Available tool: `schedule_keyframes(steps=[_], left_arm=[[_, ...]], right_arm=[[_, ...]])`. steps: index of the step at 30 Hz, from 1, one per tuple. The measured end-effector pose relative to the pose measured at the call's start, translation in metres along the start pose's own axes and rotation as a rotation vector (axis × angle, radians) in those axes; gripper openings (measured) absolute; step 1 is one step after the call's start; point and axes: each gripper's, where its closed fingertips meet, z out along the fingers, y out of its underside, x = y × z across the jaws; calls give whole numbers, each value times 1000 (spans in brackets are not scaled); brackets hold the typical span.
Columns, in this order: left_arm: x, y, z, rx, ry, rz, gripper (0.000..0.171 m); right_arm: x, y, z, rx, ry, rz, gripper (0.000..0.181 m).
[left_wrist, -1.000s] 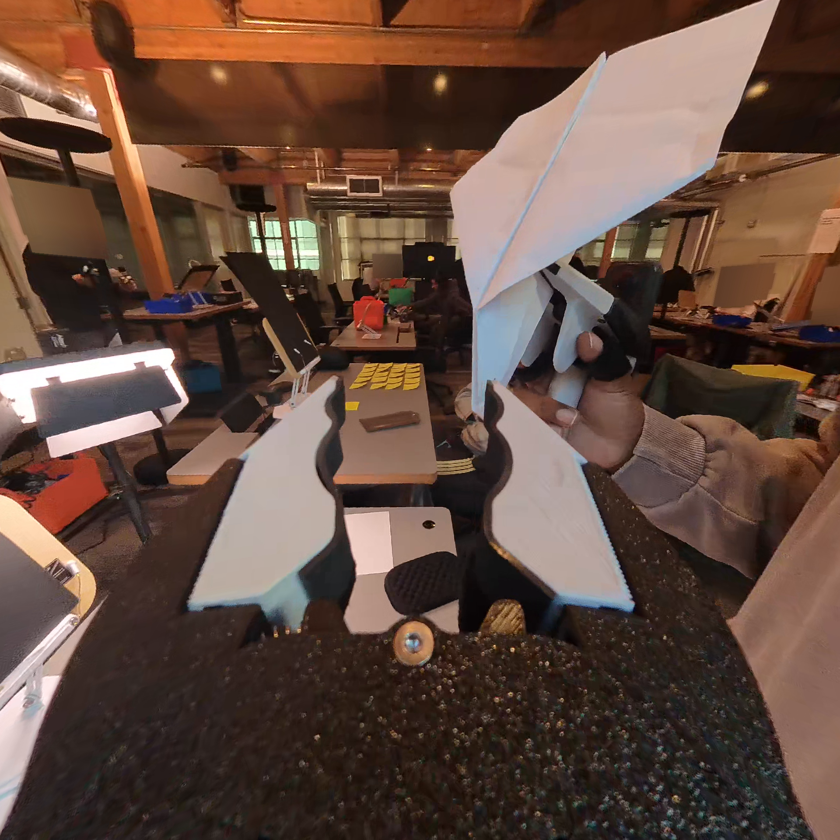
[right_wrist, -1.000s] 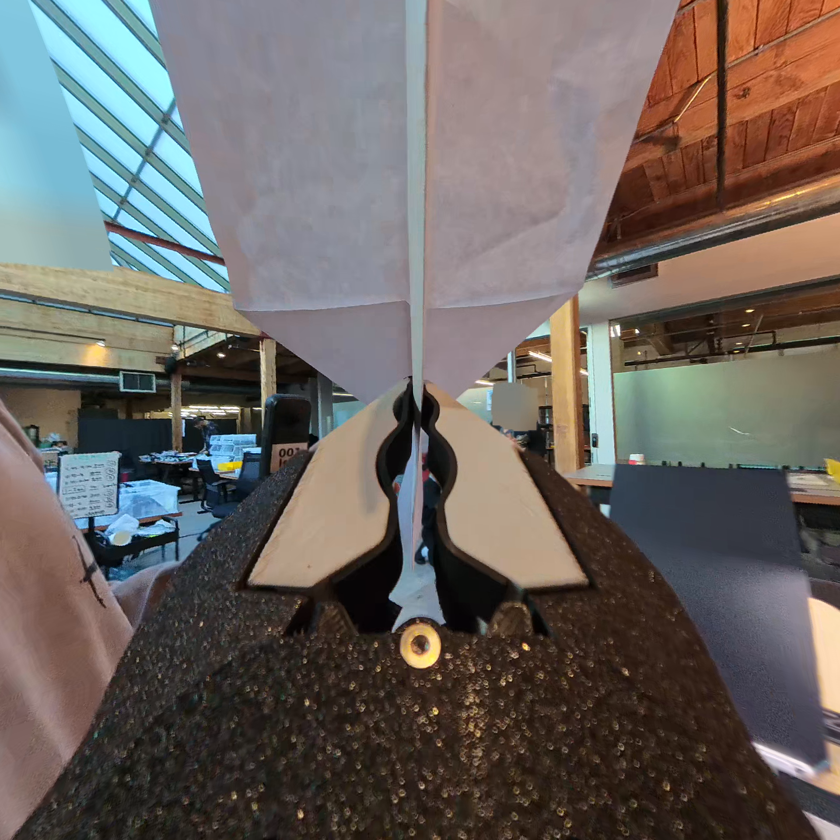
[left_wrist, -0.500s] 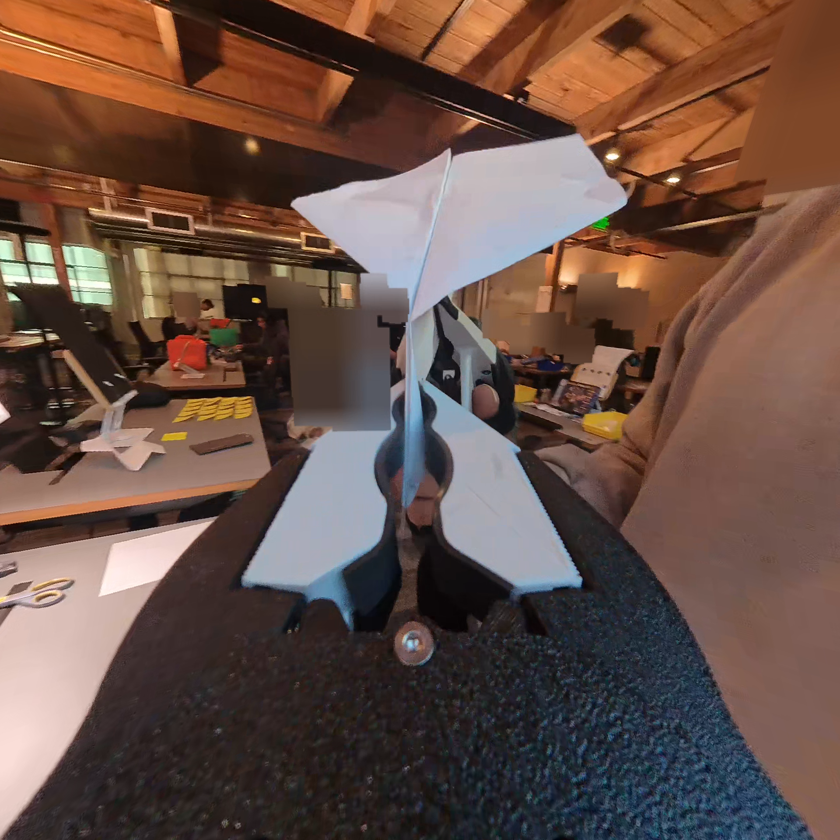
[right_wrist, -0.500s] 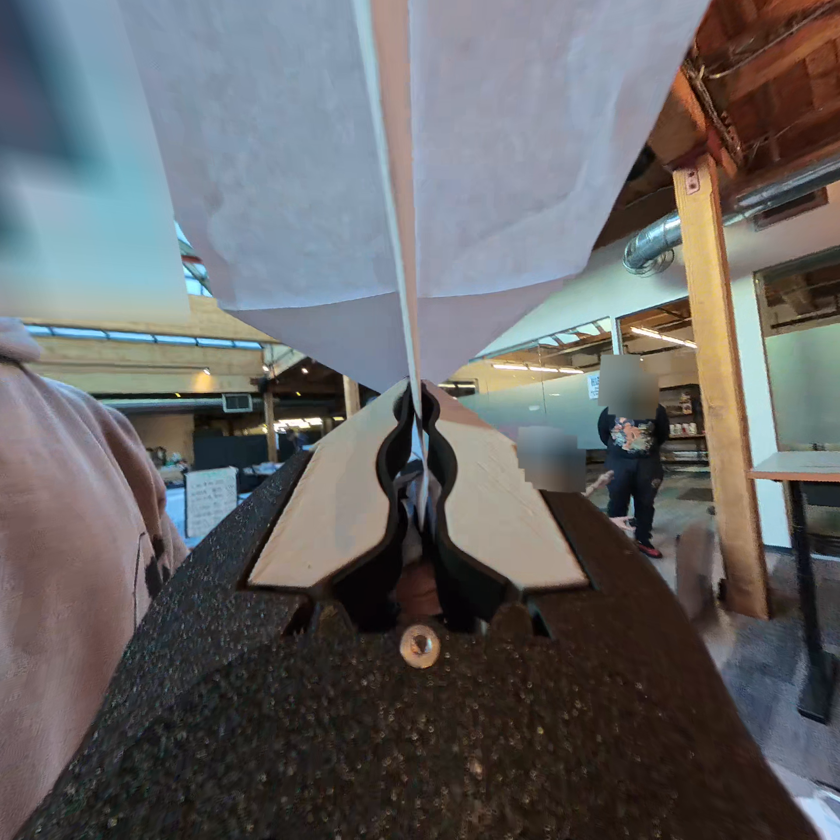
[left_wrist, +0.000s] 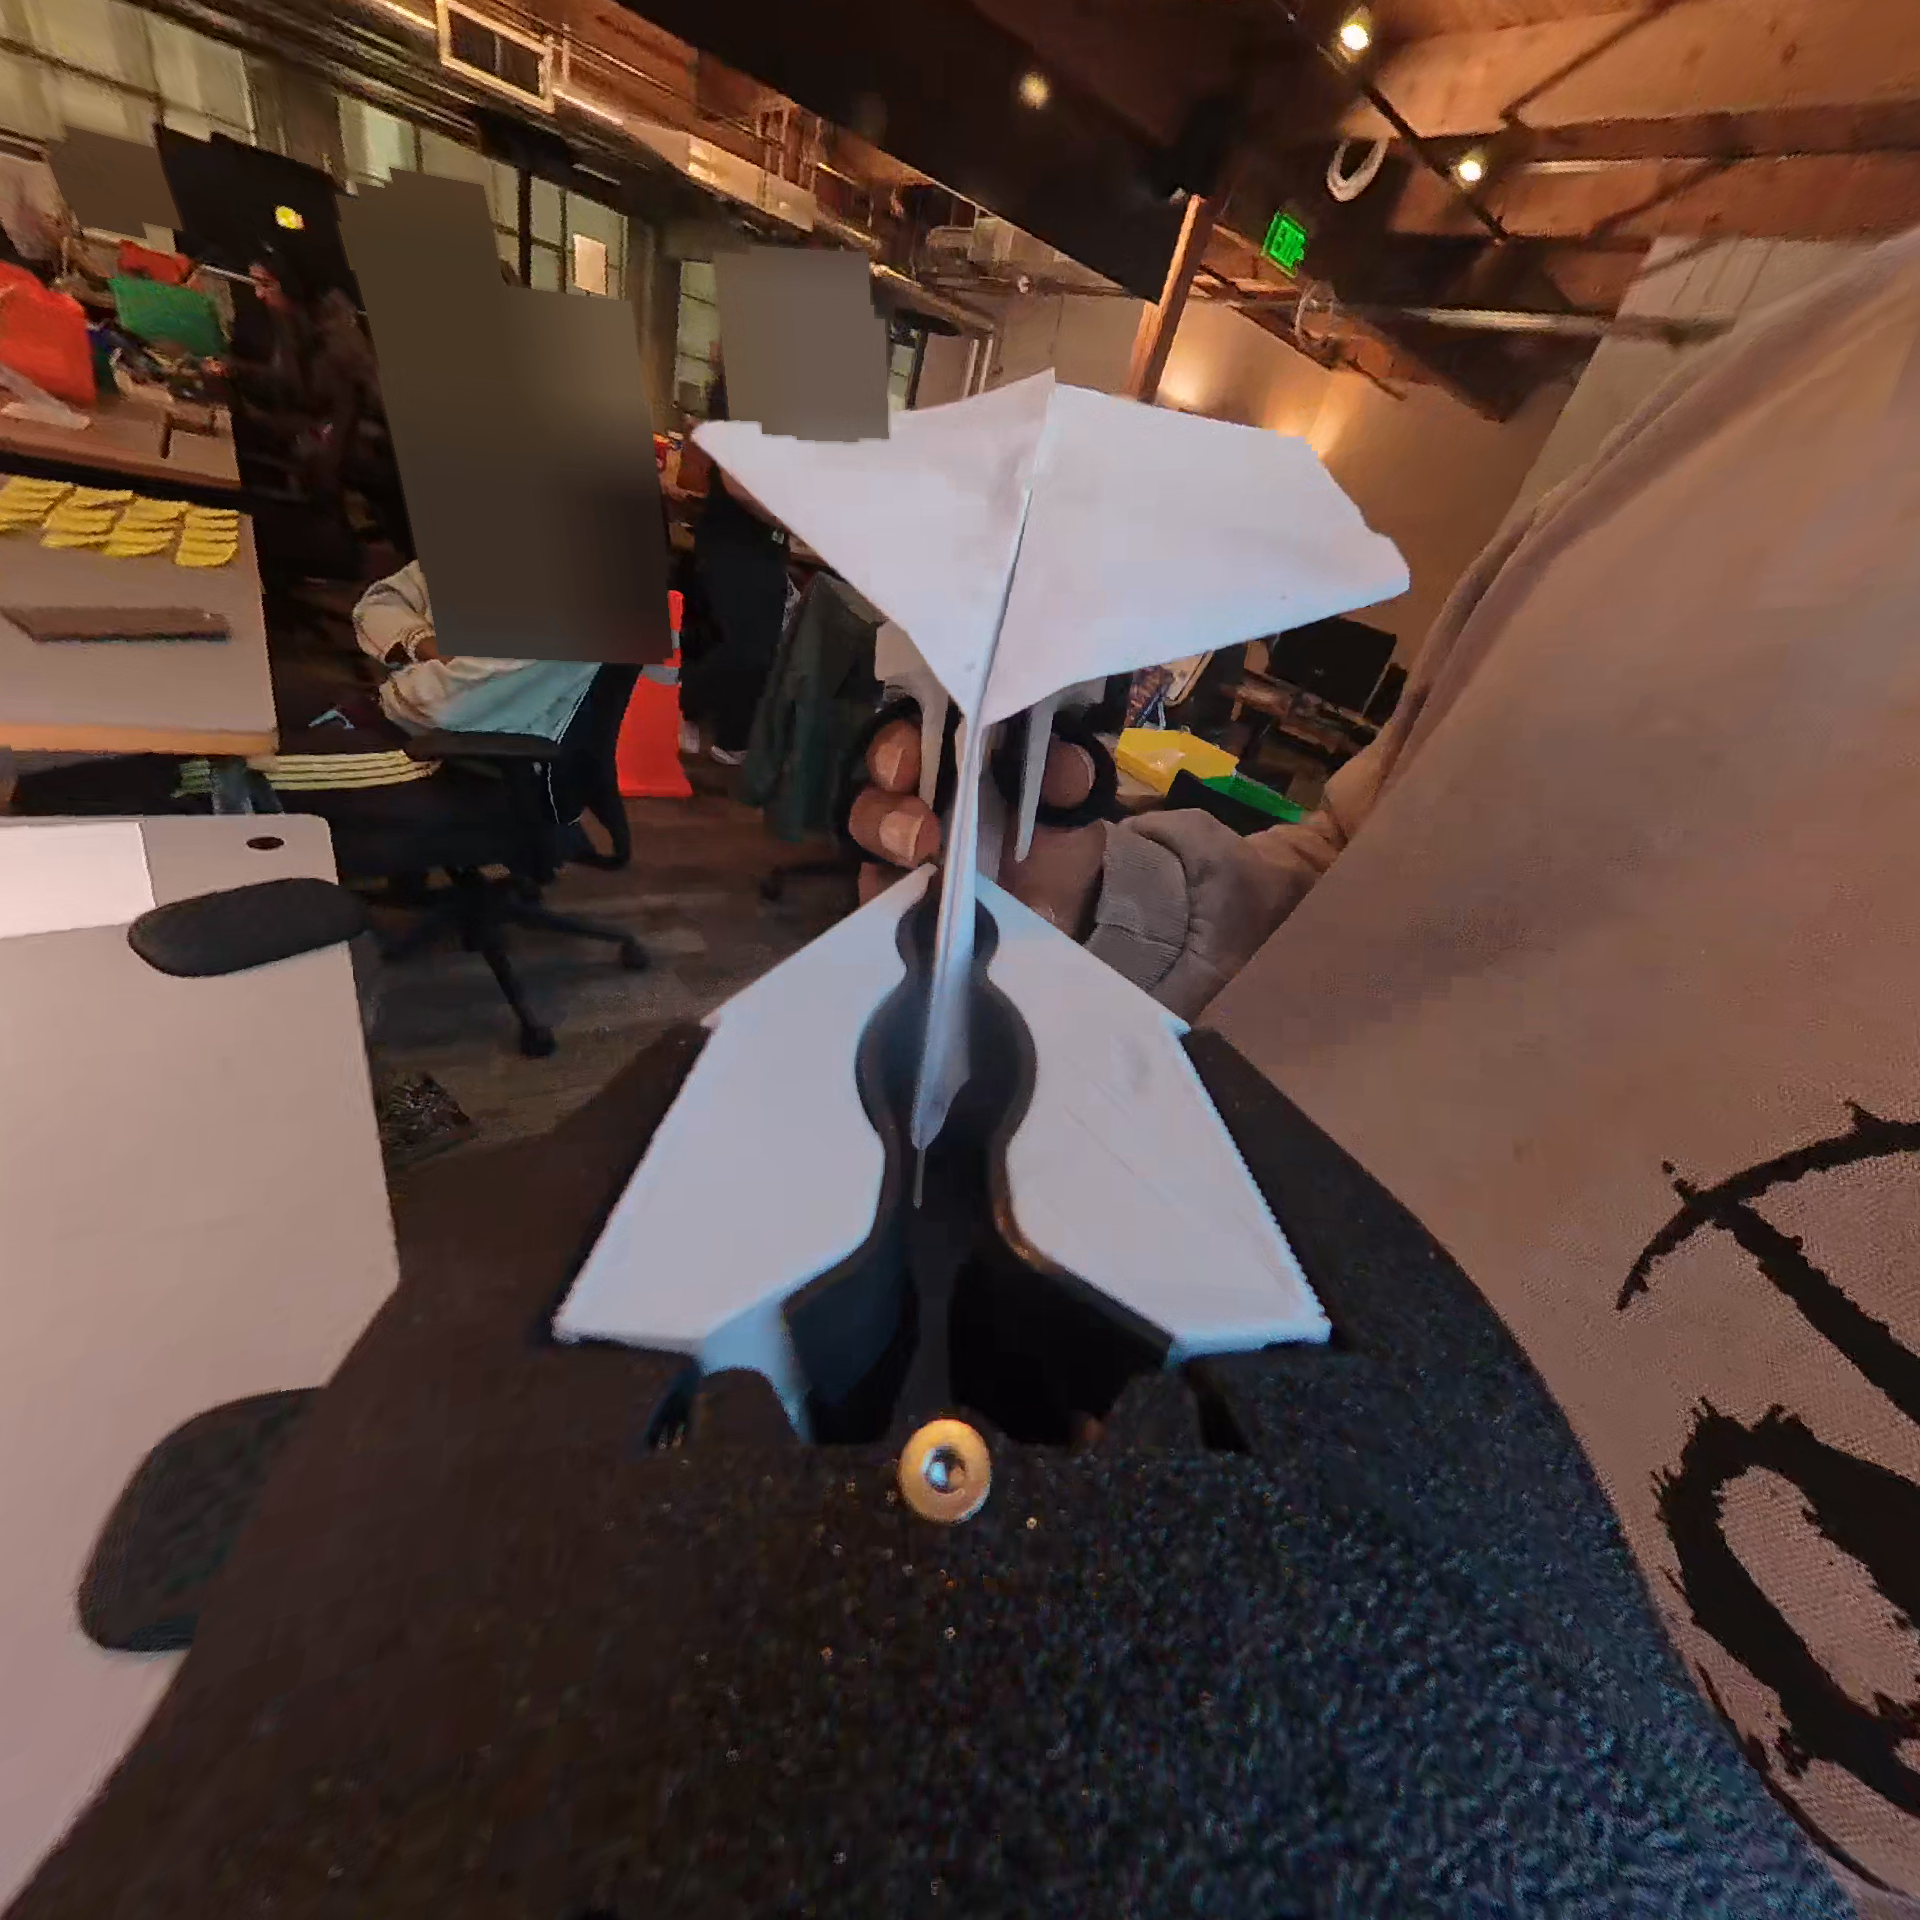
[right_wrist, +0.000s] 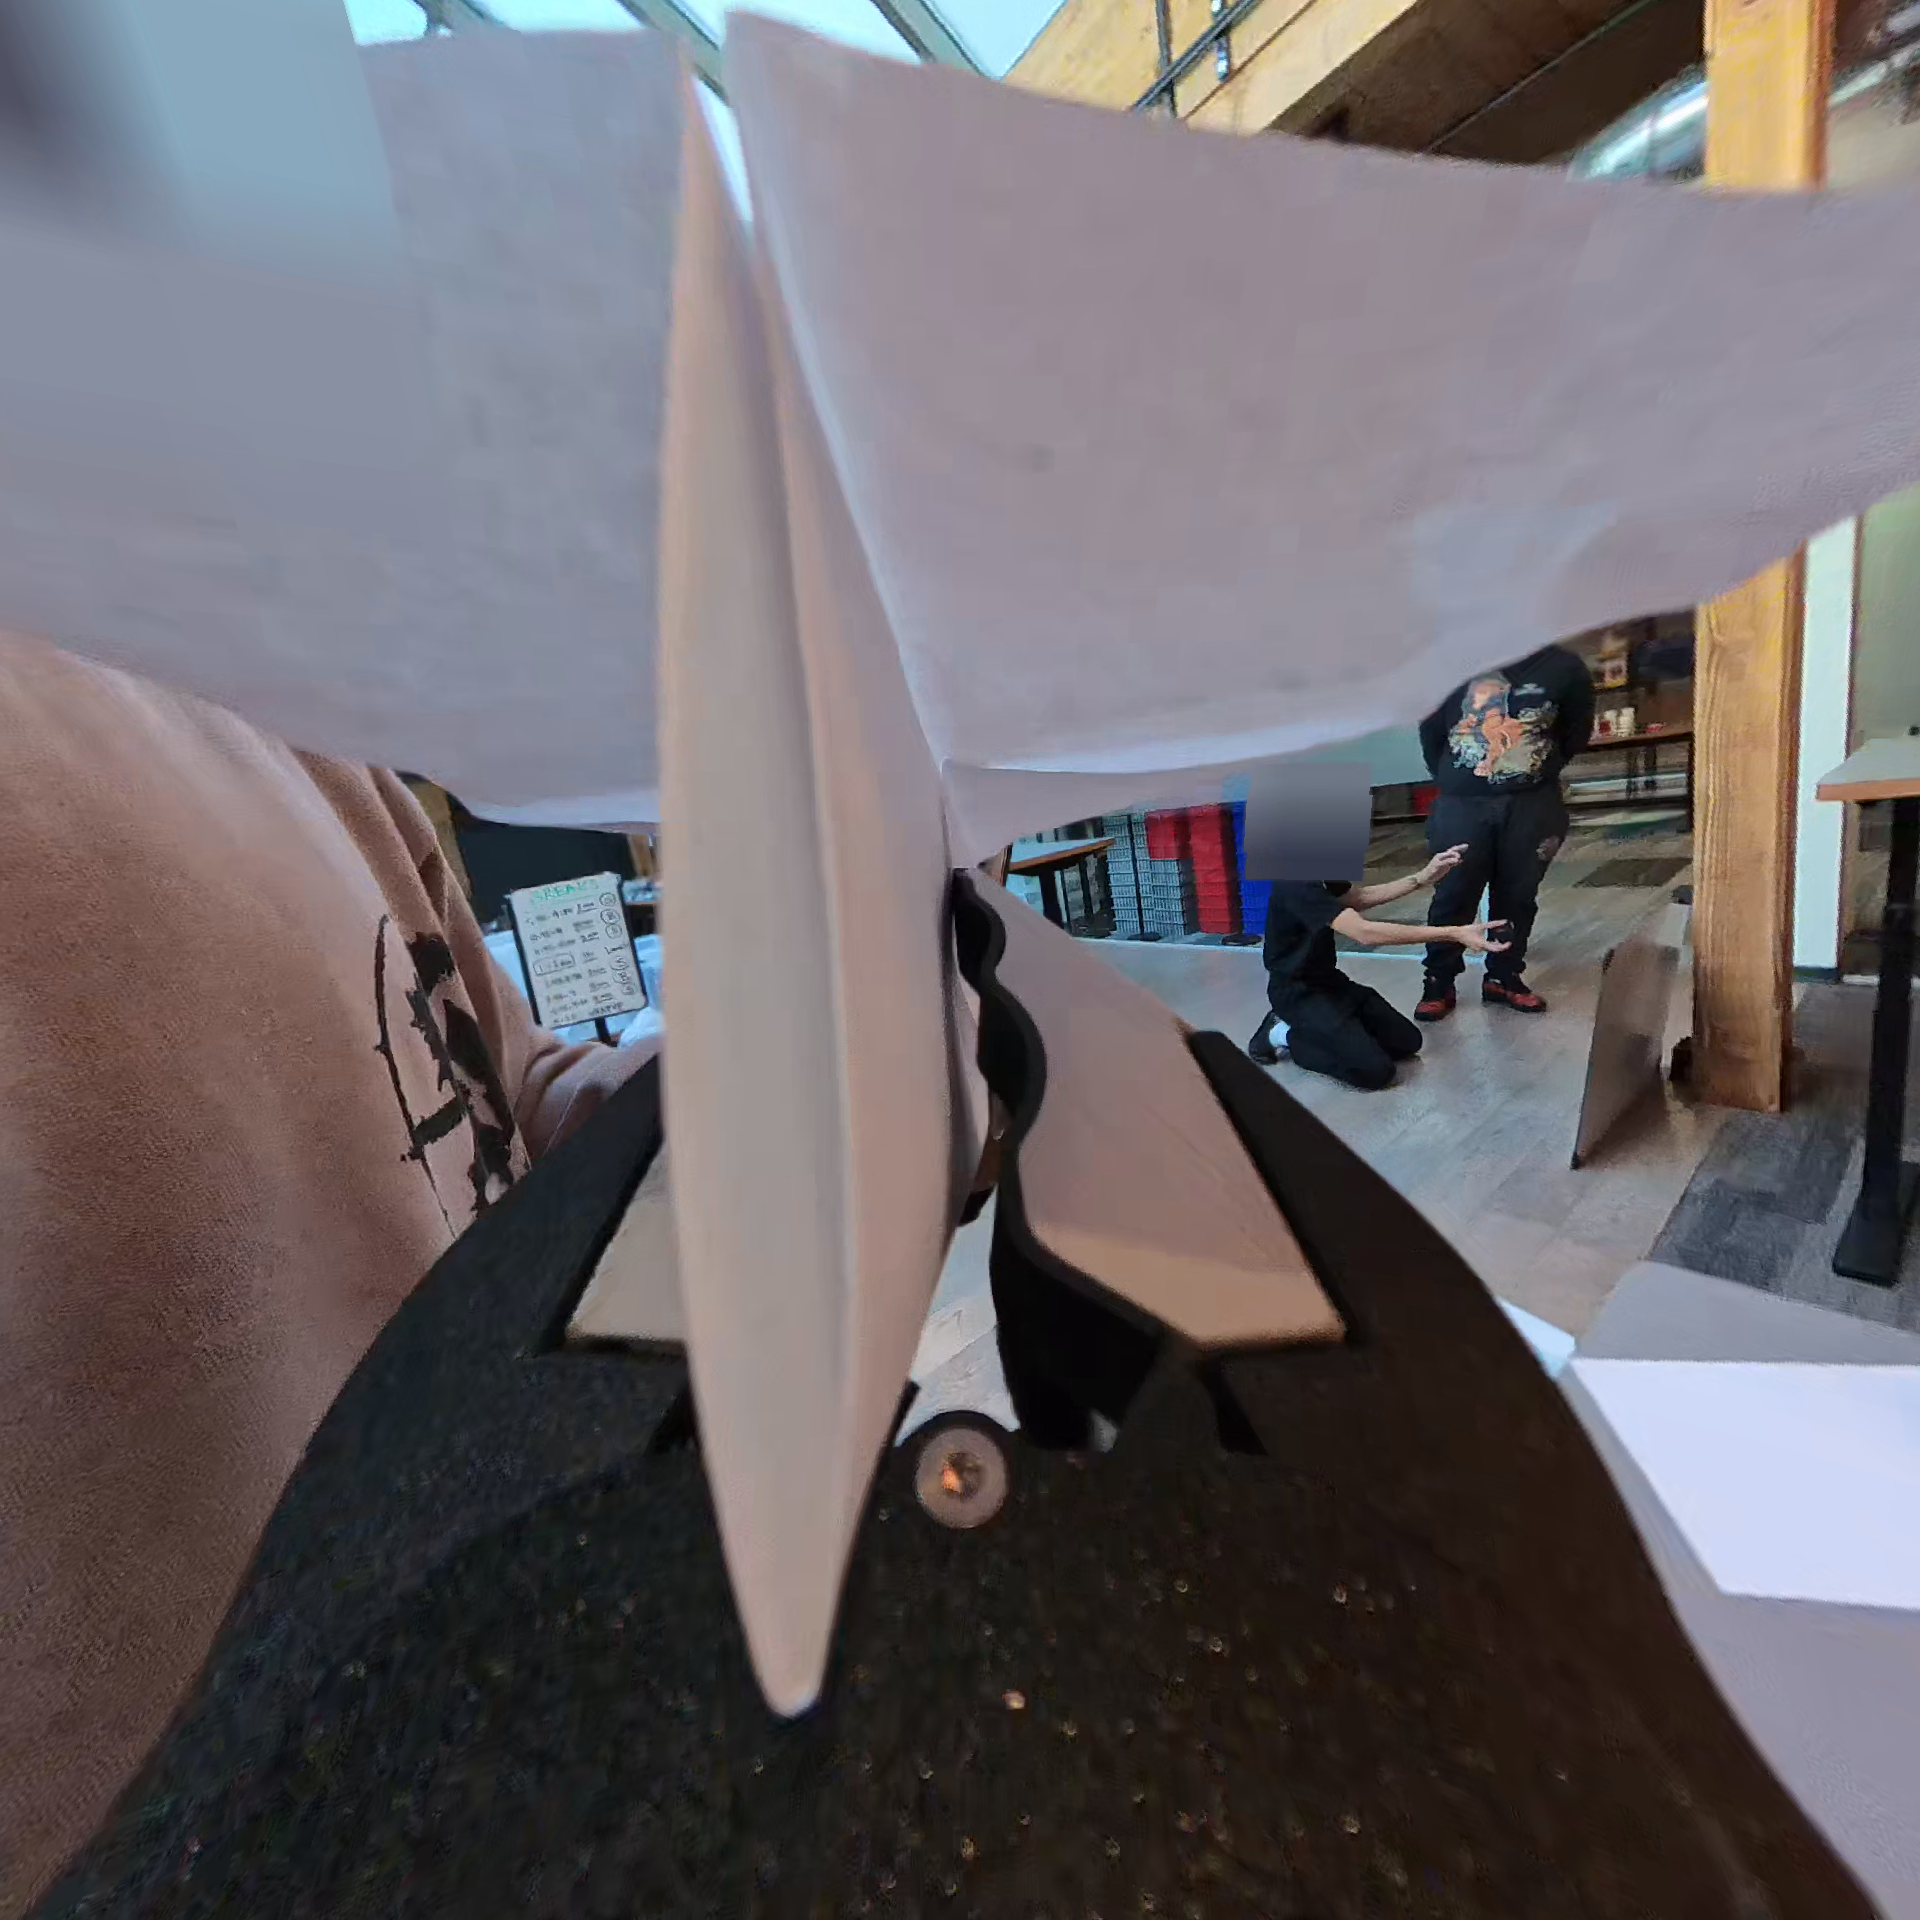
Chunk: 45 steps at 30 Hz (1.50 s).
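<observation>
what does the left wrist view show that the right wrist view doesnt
Only the left wrist view: the left gripper shut on the keel, the right gripper with the hand holding it, an orange cone and yellow notes.

Only the right wrist view: a kneeling person beside a standing one, and a wooden post.

Both: the paper plane and a tan sweatshirt.

White paper plane (left_wrist: 1049, 540), seemingly keel-clamped
</observation>
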Motion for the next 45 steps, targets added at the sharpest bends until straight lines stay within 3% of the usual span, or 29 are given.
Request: schedule_keyframes(steps=[6, 10, 15, 21, 24, 26, 28, 31, 34, 38, 45], left_arm=[[59, 35, 36, 163, -109, -57, 8], [95, 25, 8, 238, -277, -14, 15], [92, 30, -115, 235, -746, 50, 27], [122, 29, -304, 329, -1316, 189, 43], [144, 32, -386, 369, -1437, 150, 56], [159, 37, -434, 369, -1488, 118, 61], [171, 47, -481, 333, -1562, 111, 44], [183, 55, -531, 314, -1584, 93, 36], [186, 54, -558, 293, -1593, 136, 28], [168, 48, -564, 285, -1595, 246, 20], [96, 6, -508, 282, -1534, 335, 17]], right_arm=[[-64, 15, -54, 38, 47, 12, 0], [-98, -1, -51, 78, 2, -4, 0], [-119, -36, -20, 164, 5, -149, 0], [-115, -68, 39, 268, 60, -312, 0], [-103, -91, 84, 347, 101, -382, 0], [-94, -89, 122, 372, 121, -397, 0], [-84, -72, 163, 378, 143, -385, 0], [-82, -49, 211, 380, 157, -341, 0], [-78, -32, 237, 297, 153, -374, 0], [-53, -32, 232, 243, 189, -412, 0], [16, -42, 178, 262, 281, -414, 0]])
